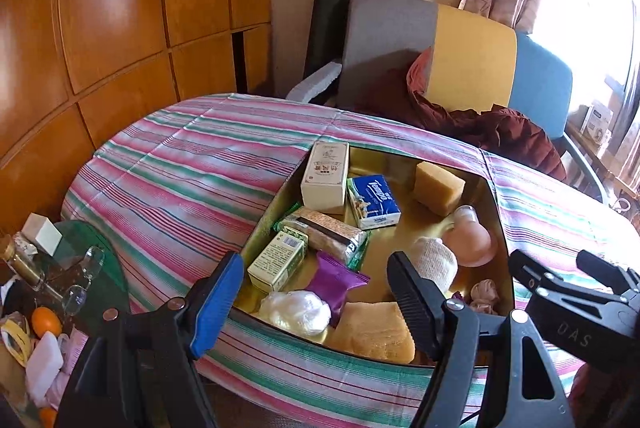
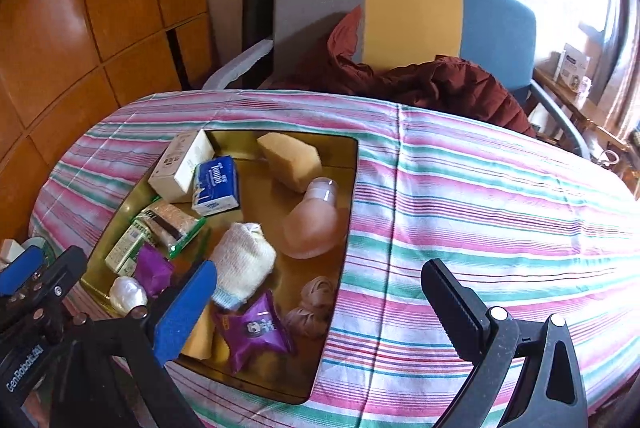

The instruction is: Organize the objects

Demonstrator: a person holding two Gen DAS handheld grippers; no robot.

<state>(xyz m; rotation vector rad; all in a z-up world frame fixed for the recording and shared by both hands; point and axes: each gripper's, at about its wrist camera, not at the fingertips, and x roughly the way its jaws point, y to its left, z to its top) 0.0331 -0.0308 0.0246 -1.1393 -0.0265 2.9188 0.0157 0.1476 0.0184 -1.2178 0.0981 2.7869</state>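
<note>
**Both grippers empty above a crowded tray**

Your left gripper and right gripper hang spread wide, holding nothing. Below them the gold tray on the striped cloth holds everything: sock, purple packet, pink bottle, sponge, tissue pack. Items overlap, so you risk pinching two or nudging the bottle rolling.

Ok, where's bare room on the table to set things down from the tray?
Widest free patch: the striped cloth right of the tray, up to the chair. More bare cloth lies left of the tray, toward the wood wall. Inside the tray it is crowded, apart from a gap between the tissue pack and the pink bottle.
</note>
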